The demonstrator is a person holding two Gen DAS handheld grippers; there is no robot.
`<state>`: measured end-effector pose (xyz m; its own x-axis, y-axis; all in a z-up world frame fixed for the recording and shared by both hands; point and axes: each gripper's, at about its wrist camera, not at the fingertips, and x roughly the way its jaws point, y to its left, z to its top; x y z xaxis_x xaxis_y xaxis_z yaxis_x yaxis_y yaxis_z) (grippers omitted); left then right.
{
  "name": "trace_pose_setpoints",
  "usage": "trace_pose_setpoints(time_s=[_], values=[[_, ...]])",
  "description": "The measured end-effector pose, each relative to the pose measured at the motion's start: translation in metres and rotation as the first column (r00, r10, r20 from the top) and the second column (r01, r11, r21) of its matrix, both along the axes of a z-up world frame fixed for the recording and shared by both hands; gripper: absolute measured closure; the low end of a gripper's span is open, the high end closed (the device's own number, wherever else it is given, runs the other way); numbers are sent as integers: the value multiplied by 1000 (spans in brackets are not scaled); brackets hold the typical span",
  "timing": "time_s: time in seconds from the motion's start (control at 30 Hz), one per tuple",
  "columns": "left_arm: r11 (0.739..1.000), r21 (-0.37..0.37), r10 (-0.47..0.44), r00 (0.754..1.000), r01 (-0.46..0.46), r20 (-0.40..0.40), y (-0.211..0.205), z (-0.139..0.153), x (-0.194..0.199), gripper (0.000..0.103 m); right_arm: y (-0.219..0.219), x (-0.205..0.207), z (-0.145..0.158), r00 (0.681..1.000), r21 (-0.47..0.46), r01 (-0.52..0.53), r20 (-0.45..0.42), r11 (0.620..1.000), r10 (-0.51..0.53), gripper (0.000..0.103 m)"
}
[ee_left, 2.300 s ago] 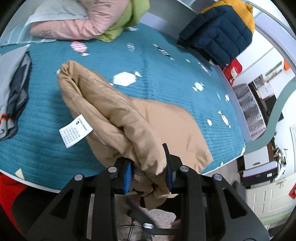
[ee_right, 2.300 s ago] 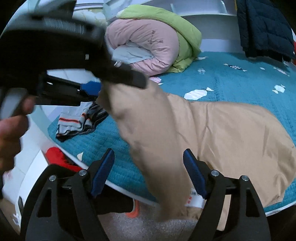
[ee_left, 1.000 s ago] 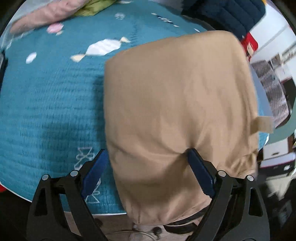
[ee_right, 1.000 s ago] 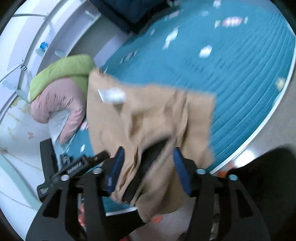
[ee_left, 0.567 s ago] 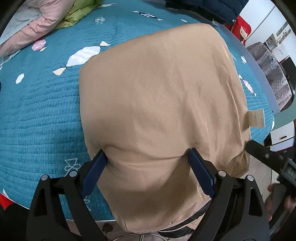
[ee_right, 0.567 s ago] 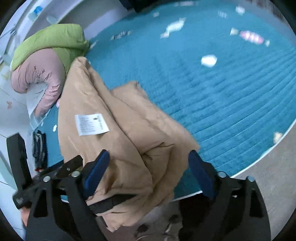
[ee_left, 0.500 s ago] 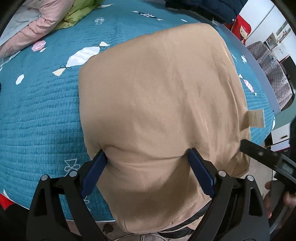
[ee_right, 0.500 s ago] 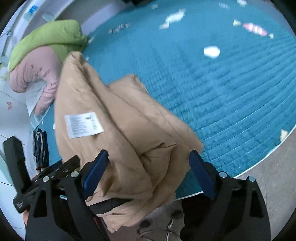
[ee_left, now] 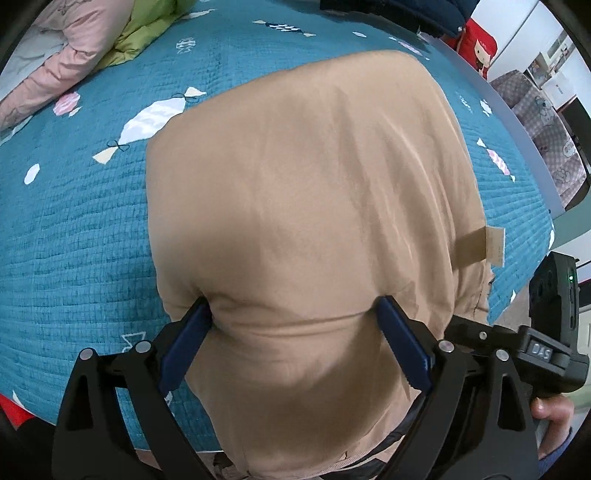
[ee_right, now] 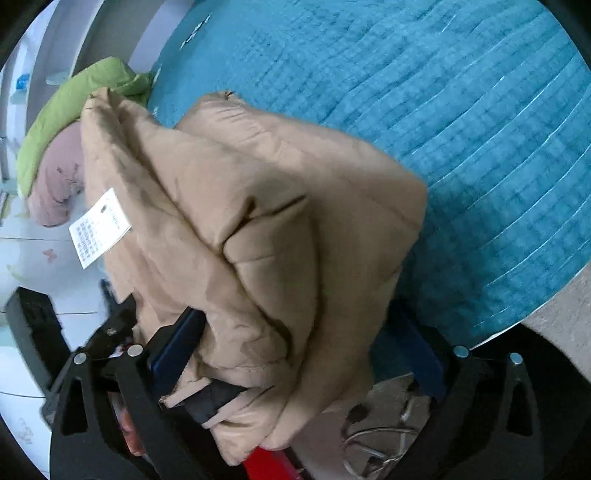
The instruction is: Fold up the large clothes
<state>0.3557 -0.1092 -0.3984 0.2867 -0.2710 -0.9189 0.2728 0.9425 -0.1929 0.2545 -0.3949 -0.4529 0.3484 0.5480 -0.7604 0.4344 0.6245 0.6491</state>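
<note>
A tan padded jacket (ee_left: 306,192) lies folded on the teal bedspread (ee_left: 74,229), its near end hanging over the bed's edge. My left gripper (ee_left: 293,306) stands open and wide, both blue pads (ee_left: 184,347) beside a bulge of the jacket's near end. In the right wrist view the jacket (ee_right: 258,221) is bunched, with a white care label (ee_right: 99,227) showing. My right gripper (ee_right: 303,350) has its jaws opening wide, the hanging fabric loose between them. Its black body (ee_left: 535,343) and a hand (ee_left: 550,410) show at the right of the left wrist view.
A pink and green quilted bundle (ee_left: 74,55) lies at the far left of the bed, a navy jacket (ee_left: 388,11) at the far edge. A checked chair (ee_left: 546,122) stands beyond the bed's right side. Below the bed edge are grey floor (ee_right: 554,321) and a metal chair base (ee_right: 380,439).
My right gripper's jaws have spread wider and it has dropped closer to the jacket's hanging end, tilting down. It has come into the left wrist view at the right. The left gripper has hardly moved.
</note>
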Motion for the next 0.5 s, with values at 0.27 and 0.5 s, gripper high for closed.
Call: trace_pose_setpoints(time_s=[0.27, 0.5], values=[[999, -52, -11, 1000, 11, -5, 8, 6, -2, 13, 11, 3, -12, 999, 46, 42, -23, 998, -41, 8], [966, -248, 62, 995, -78, -72, 51, 7, 2, 13, 23, 18, -19, 996, 184, 77, 38, 980, -85, 16]])
